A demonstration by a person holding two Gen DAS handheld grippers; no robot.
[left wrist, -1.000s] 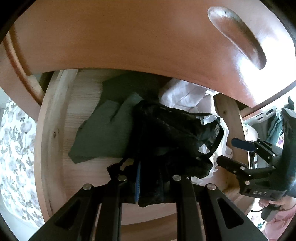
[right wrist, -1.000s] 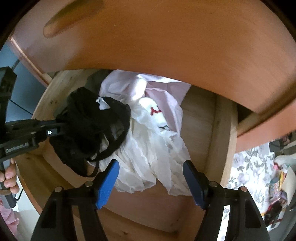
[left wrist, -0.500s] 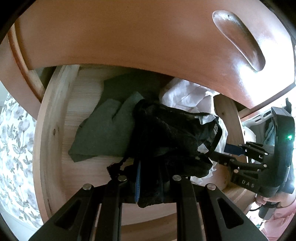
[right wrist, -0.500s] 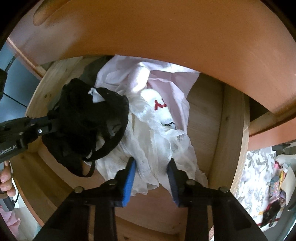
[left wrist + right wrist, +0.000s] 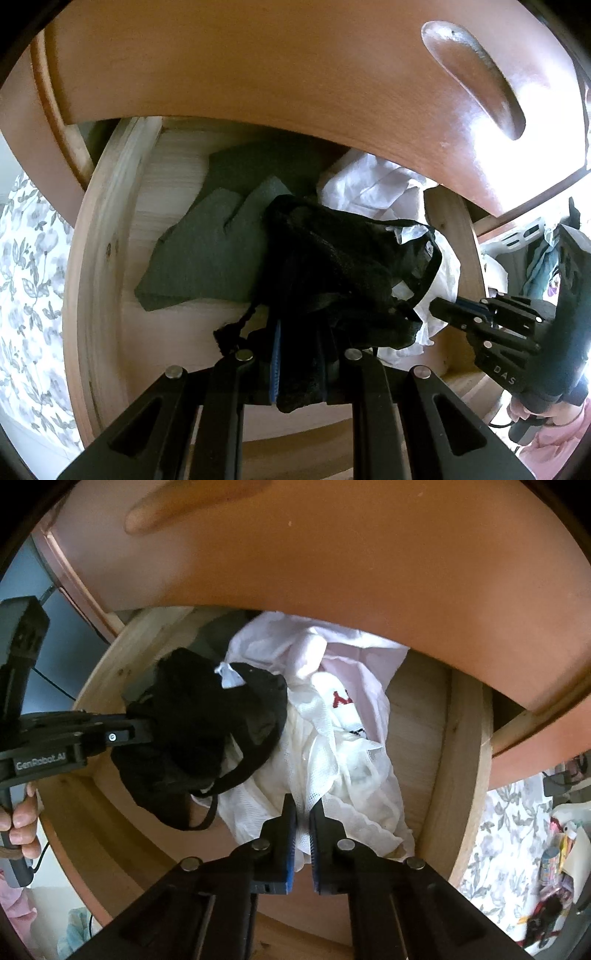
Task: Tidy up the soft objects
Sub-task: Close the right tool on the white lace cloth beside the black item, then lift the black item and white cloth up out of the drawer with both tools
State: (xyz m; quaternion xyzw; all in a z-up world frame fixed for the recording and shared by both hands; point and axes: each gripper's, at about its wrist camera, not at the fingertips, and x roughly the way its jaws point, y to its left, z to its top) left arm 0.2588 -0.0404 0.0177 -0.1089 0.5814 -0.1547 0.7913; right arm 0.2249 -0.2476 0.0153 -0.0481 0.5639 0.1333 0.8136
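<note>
An open wooden drawer [image 5: 85, 258] holds several soft pieces. My left gripper [image 5: 299, 354] is shut on a black mesh garment [image 5: 332, 266], which bunches up over the other cloth; a dark green cloth [image 5: 207, 258] lies flat to its left. In the right wrist view the left gripper [image 5: 147, 731] comes in from the left with that black garment [image 5: 207, 720]. My right gripper [image 5: 303, 812] is closing tight on a fold of the white mesh garment [image 5: 351, 775], pinched between its blue pads. The right gripper [image 5: 443, 310] also shows at the drawer's right side.
The upper drawer front [image 5: 472, 77], with a carved handle recess, overhangs the back of the open drawer. A pale pink cloth [image 5: 369, 672] and a white sock with a red mark [image 5: 343, 705] lie behind the white mesh. Floral fabric [image 5: 509, 830] lies outside the drawer. A hand [image 5: 18, 823] holds the left tool.
My right gripper's jaws went from wide apart to pinched on the white mesh garment. The left gripper kept its hold on the black garment and barely moved.
</note>
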